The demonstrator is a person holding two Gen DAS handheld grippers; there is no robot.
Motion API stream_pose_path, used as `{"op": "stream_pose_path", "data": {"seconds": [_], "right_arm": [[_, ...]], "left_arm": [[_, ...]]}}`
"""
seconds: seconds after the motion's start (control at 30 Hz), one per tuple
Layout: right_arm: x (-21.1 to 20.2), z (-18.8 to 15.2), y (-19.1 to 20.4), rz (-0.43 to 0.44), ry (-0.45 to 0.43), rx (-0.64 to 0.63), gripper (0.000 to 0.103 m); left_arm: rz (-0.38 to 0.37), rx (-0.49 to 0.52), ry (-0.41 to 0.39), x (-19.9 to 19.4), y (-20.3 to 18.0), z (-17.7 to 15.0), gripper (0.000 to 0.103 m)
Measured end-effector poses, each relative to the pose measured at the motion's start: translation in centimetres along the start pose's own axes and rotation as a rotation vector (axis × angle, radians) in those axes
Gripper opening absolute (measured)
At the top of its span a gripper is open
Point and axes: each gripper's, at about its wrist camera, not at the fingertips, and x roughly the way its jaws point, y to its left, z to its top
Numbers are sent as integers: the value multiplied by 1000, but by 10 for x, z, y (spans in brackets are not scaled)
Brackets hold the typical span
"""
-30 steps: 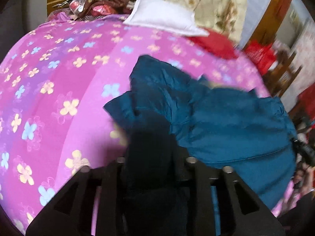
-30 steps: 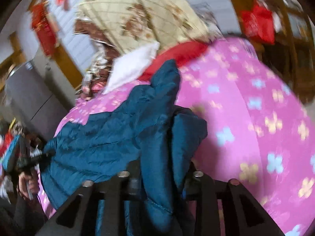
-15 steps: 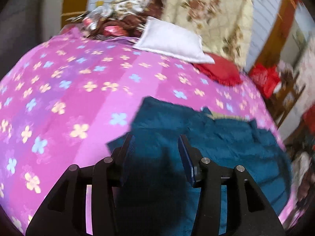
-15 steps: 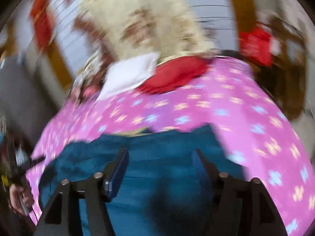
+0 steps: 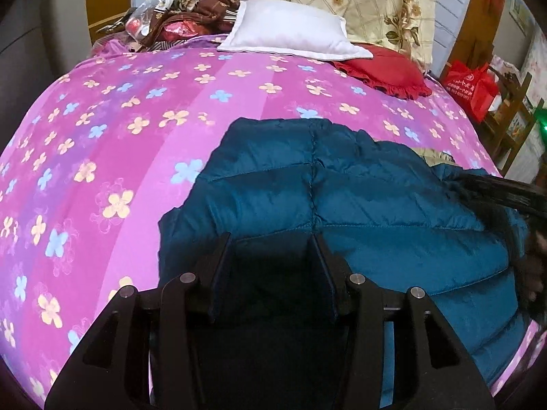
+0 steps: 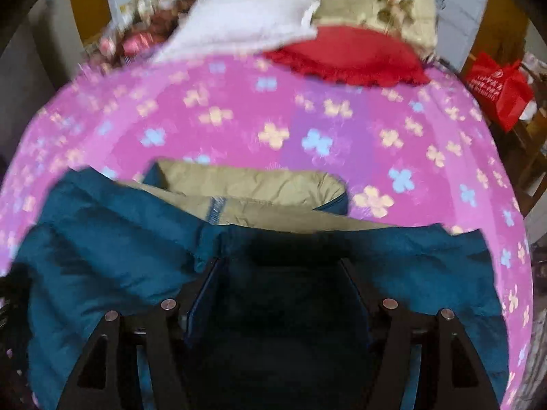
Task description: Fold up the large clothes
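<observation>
So the teal puffer jacket (image 5: 342, 198) is lying flat-ish on the bed (image 5: 136, 109), near its front edge, quilted shell up, with the tan lining (image 6: 246, 191) peeking out along the far edge in the right wrist view (that one's pretty blurry). The left gripper (image 5: 273, 266) hangs over the jacket's left corner, jaws part open after just opening, nothing pinched between them. Same deal with the right gripper (image 6: 280, 283): jaws apart, wider than the left, just opened too, fabric below but not clamped. Loads of bare pink flowered sheet to the left and beyond the jacket; white pillow (image 5: 290, 30) and red cushion (image 5: 383, 71) sit well apart at the head end.
</observation>
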Motion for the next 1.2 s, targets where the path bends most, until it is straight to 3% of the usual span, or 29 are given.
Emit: {"op": "stream_pose_path", "data": {"seconds": [0.1,0.17,0.23,0.3,0.37,0.43,0.5,0.53,0.57,0.67,0.87,1.1,1.2], "right_arm": [[-43,-27,-4,-6,-61,-4,71],[-62,-50,-6,-7,-83,12,81],[-84,-85,-11,10,-123,50,81],[-97,-112,-19,18,-159,116,81],[-109,-138,-29,39,-219,211,82],[-105,-150,-34,40,-239,238,88],[-75,-155,-39,7,-155,242,98],[-67,-156,-41,8,-153,232,102],[-66,-161,-41,5,-203,218,103],[-65,-167,-38,1,-240,213,103],[-65,-176,-39,17,-303,266,103],[-62,-172,-39,-3,-286,286,103],[-61,-173,-37,-28,-283,272,103]], "left_arm": [[27,27,-50,-17,-4,-1,45],[9,35,-81,-33,-7,-5,45],[-15,34,-103,-47,-11,-13,47],[-23,43,-120,-60,-19,-27,62],[-40,65,-128,-69,-32,-48,69],[-33,122,-99,-62,-50,-65,74],[-4,159,-55,-46,-61,-72,80],[14,167,-60,-39,-63,-77,81],[17,164,-70,-37,-62,-78,84],[48,117,-67,-31,-56,-78,103],[21,48,-39,-24,-50,-74,103],[-27,-26,-57,-23,-45,-78,103],[-4,-31,-38,-22,-49,-78,103]]}}
